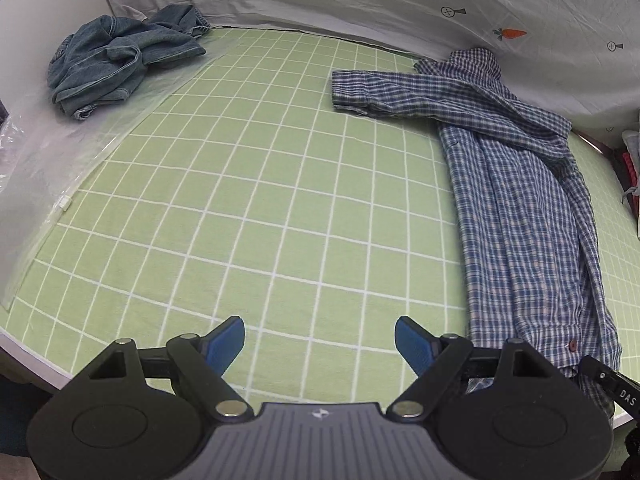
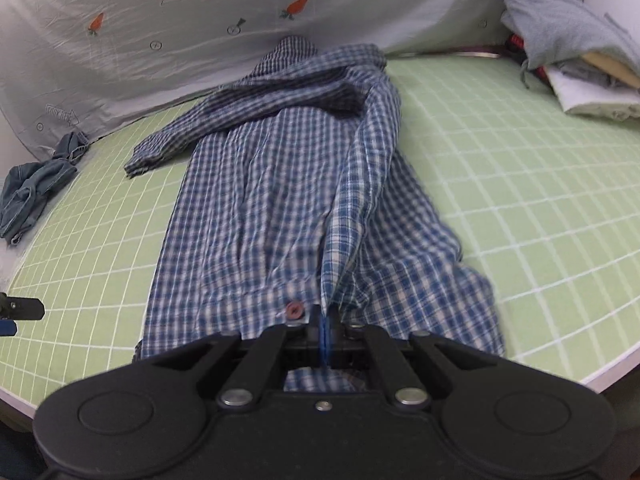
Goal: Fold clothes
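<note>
A blue checked shirt (image 2: 280, 200) lies lengthwise on the green grid sheet (image 2: 500, 168), collar at the far end, one sleeve stretched to the left. It also shows at the right of the left wrist view (image 1: 516, 200). My right gripper (image 2: 325, 328) is shut on the shirt's near hem beside a red button, lifting a ridge of cloth. My left gripper (image 1: 319, 340) is open and empty, above bare sheet to the left of the shirt. Its tip shows at the left edge of the right wrist view (image 2: 20, 310).
Crumpled denim clothes (image 1: 116, 60) lie at the far left on clear plastic (image 1: 36, 184). A grey printed sheet (image 1: 360, 4) hangs behind. Folded grey and white clothes (image 2: 576, 48) are piled at the far right. The bed's near edge (image 2: 600, 376) is close.
</note>
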`<act>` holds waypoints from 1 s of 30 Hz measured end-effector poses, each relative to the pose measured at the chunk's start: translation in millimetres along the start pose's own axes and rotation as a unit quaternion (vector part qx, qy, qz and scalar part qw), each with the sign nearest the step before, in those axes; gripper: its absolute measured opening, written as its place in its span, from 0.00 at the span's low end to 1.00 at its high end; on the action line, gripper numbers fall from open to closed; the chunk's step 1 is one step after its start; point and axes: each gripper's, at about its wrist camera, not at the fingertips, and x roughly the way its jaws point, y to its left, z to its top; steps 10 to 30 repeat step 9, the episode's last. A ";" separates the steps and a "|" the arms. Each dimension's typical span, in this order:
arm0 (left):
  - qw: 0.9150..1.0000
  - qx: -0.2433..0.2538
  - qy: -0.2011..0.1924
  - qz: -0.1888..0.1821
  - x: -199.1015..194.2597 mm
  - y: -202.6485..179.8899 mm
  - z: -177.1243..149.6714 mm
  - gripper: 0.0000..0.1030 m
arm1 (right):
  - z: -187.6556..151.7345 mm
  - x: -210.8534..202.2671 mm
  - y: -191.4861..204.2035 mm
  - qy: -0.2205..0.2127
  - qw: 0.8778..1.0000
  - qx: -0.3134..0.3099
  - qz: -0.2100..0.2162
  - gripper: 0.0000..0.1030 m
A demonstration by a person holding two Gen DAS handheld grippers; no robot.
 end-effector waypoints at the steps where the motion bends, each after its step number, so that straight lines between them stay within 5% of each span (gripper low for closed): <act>1: 1.000 -0.003 0.001 0.000 0.1 3.8 -0.3 0.80 | -5.2 6.9 3.6 0.011 1.000 0.006 -0.004 0.04; 5: 1.000 -0.017 0.004 -0.002 0.9 17.0 -0.8 0.80 | -10.4 7.1 3.7 0.019 0.999 0.038 -0.008 0.13; 8: 1.000 -0.029 0.007 -0.004 1.5 26.9 -1.2 0.81 | -5.2 -10.9 -1.0 -0.012 0.998 0.062 -0.003 0.31; 30: 0.999 -0.030 0.008 -0.007 2.2 27.6 -0.5 0.81 | -2.6 -16.6 -3.5 -0.024 0.998 0.066 -0.005 0.31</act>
